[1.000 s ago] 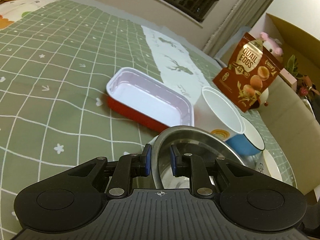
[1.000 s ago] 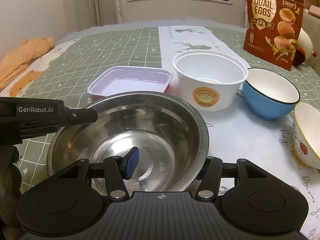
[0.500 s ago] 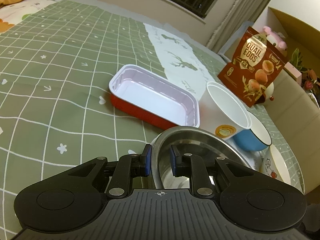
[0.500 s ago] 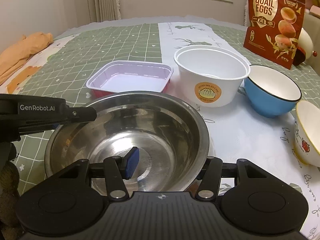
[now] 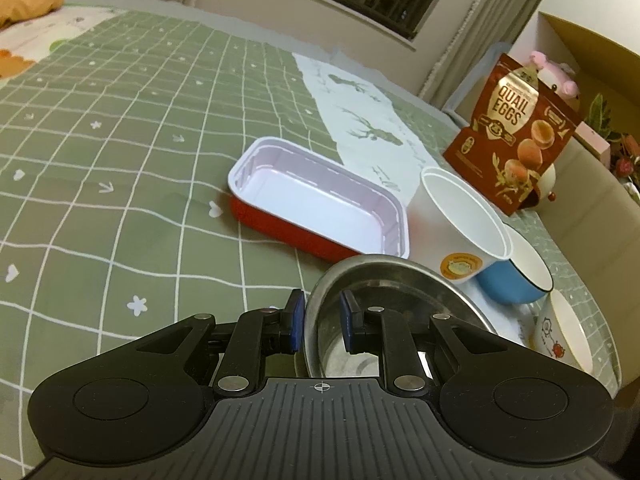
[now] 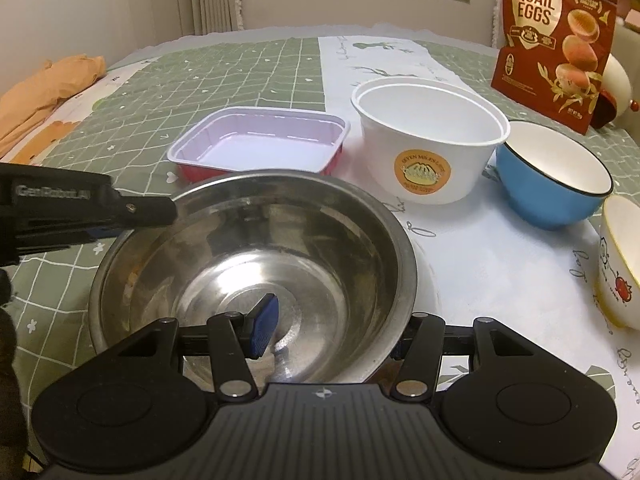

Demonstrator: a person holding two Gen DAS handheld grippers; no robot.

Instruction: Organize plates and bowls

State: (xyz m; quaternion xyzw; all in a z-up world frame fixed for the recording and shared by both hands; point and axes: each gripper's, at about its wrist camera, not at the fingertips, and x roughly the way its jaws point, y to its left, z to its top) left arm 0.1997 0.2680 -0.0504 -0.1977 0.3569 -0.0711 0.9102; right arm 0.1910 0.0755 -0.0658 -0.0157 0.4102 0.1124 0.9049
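Two grippers meet on my steel bowl, which sits nearest me on the table. My left gripper pinches the bowl's left rim; my right gripper straddles the near wall (grip uncertain). Ahead, touching the bowl's far rim, lies the red tray; the white tub stands beyond and rightward.

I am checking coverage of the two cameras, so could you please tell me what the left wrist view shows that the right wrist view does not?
Only the left wrist view shows the left gripper pinching the steel bowl rim. Only the right wrist view shows the bowl's full inside and the right gripper straddling its near wall. Both show the red tray, white tub and blue bowl.
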